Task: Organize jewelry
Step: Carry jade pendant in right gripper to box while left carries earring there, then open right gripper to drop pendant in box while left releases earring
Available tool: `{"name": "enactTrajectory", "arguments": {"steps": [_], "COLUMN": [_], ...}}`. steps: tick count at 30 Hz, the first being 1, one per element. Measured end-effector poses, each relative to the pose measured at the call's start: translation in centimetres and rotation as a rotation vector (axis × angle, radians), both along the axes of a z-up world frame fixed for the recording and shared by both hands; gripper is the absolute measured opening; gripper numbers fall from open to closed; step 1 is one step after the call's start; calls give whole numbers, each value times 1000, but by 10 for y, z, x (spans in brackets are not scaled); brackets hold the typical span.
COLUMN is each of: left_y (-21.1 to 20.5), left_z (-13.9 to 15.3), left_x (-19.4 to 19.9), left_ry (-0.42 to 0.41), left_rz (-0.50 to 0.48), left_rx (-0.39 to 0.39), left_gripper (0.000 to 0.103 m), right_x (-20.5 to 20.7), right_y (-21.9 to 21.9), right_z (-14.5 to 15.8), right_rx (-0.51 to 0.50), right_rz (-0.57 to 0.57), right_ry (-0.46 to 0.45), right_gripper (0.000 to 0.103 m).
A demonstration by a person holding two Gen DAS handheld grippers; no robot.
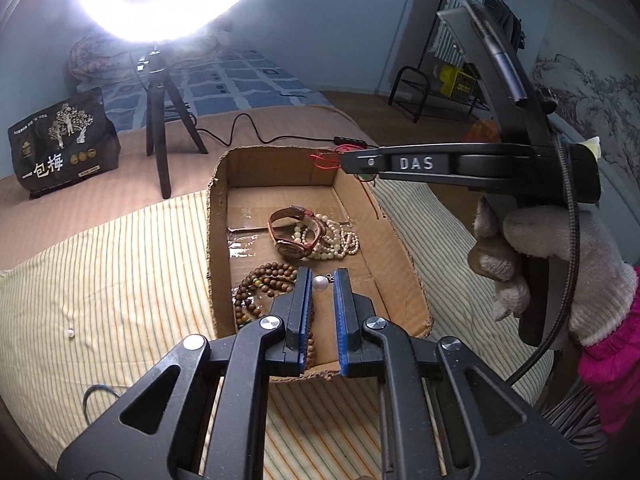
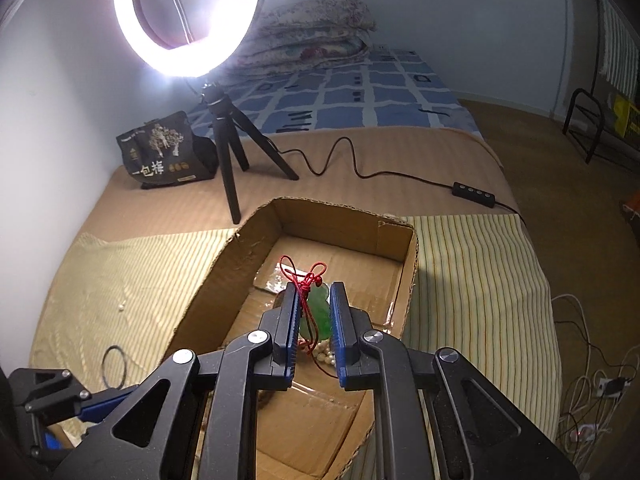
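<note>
My left gripper [image 1: 323, 285] hangs over the near end of an open cardboard box [image 1: 218, 216], shut on a white pearl earring [image 1: 319, 283] pinched at its tips. Below it lie a wooden bead bracelet [image 1: 264, 276], a brown-strapped watch [image 1: 294, 232] and pearl strands [image 1: 340, 240]. My right gripper [image 2: 316, 300], held by a gloved hand [image 1: 560, 256], is shut on a green jade pendant [image 2: 320, 312] whose red cord [image 2: 304, 276] loops above the tips. It hovers over the box's far right corner. A second pearl earring [image 1: 71, 333] lies on the striped cloth [image 1: 120, 280], left of the box.
A ring light [image 2: 188, 20] on a black tripod [image 2: 228, 160] stands behind the box, its cable and controller [image 2: 474, 191] running right. A black printed bag [image 2: 164, 156] sits at the back left. A black hair loop [image 2: 114, 366] lies on the cloth. The bed's edge drops off at the right.
</note>
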State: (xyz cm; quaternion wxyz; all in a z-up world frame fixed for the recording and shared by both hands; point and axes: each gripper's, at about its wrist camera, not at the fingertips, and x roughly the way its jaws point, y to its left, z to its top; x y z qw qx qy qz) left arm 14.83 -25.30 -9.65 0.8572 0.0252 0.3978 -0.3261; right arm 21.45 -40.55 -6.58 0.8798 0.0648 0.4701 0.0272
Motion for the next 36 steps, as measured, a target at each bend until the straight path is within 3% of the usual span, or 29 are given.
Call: {"name": "enactTrajectory", "arguments": {"steps": [27,28,29,30,31,33,36], "left_y": [-23,-23,-23,-23,-22,-21,-20], "left_z": [-11,-11,-12,-11,-11,-10,-10], "left_x": [8,8,8,8,8,8,9], "left_ry": [10,10,10,9,4,-2,-1], "left_rz": [-23,-23,-22,-18,-12,-9,-6], "left_rx": [34,37,40,40,36,36,35], "left_gripper": [9,10,19,38,44,46,46], "right_x": [16,16,16,16,16,16,15], "right_y": [-17,-16,-16,-16,-16,-16,-18], "right_z": [-26,-26,-27,-26,-27,-25,-23], "right_rx": [-6,-5,-3,-5,-7,-16,-23], "right_rz": [-46,-47,-47,-48,-49,-58,-71], "right_ry": [64,65,65,64,63,50,35], "right_gripper": [14,17,20,29,38,51,60]}}
